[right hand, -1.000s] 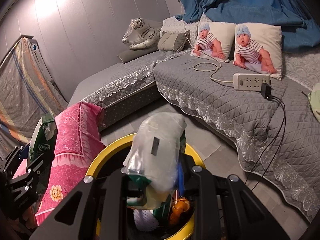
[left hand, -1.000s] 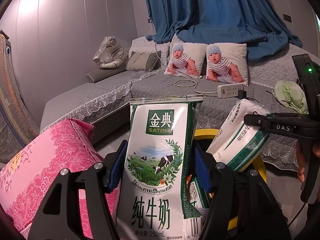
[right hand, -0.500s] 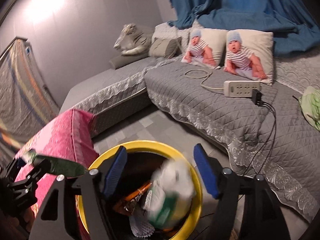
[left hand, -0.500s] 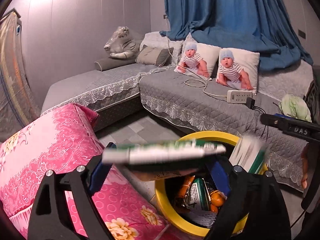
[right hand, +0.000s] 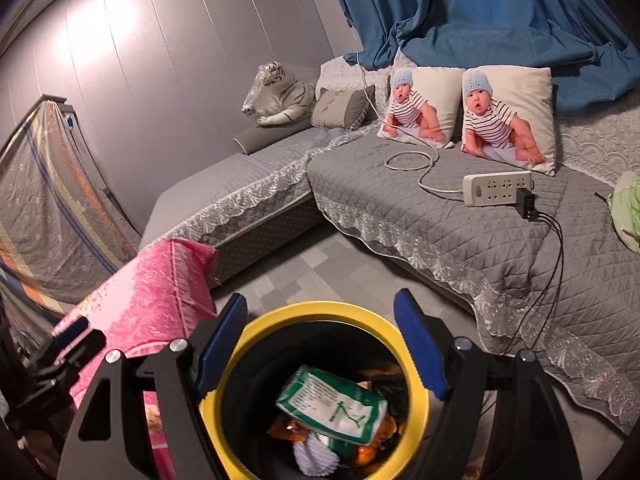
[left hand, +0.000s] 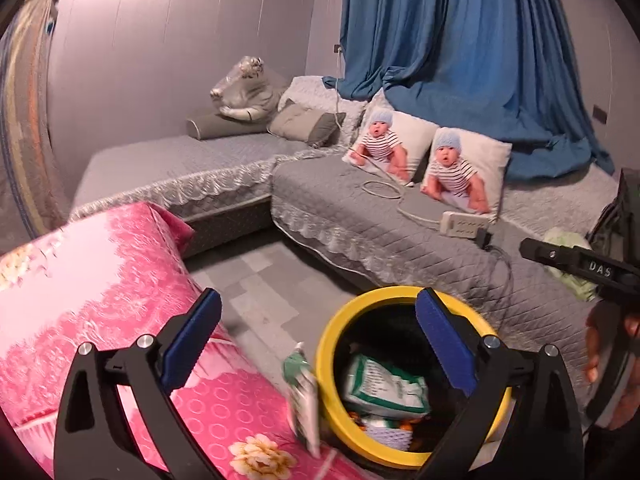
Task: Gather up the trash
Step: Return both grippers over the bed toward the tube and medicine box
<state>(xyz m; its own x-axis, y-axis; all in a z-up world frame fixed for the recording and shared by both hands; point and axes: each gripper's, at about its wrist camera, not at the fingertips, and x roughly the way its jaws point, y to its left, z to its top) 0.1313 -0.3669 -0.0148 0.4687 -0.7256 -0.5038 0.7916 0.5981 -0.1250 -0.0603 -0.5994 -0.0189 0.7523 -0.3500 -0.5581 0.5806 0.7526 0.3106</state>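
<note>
My left gripper (left hand: 316, 336) has just opened its jaws wide, and nothing is between them; the milk carton (left hand: 304, 404) stands blurred outside the yellow bin (left hand: 332, 360), against its rim. My right gripper (right hand: 320, 344) has just opened too, empty, above the crumpled bag (right hand: 332, 404) in the bin.

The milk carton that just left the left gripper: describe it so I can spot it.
Find the yellow-rimmed bin on the floor by the grey sofa. The milk carton is blurred just outside its left rim, against the pink quilt. Unlike the white-and-green pack, it is not inside.
</note>
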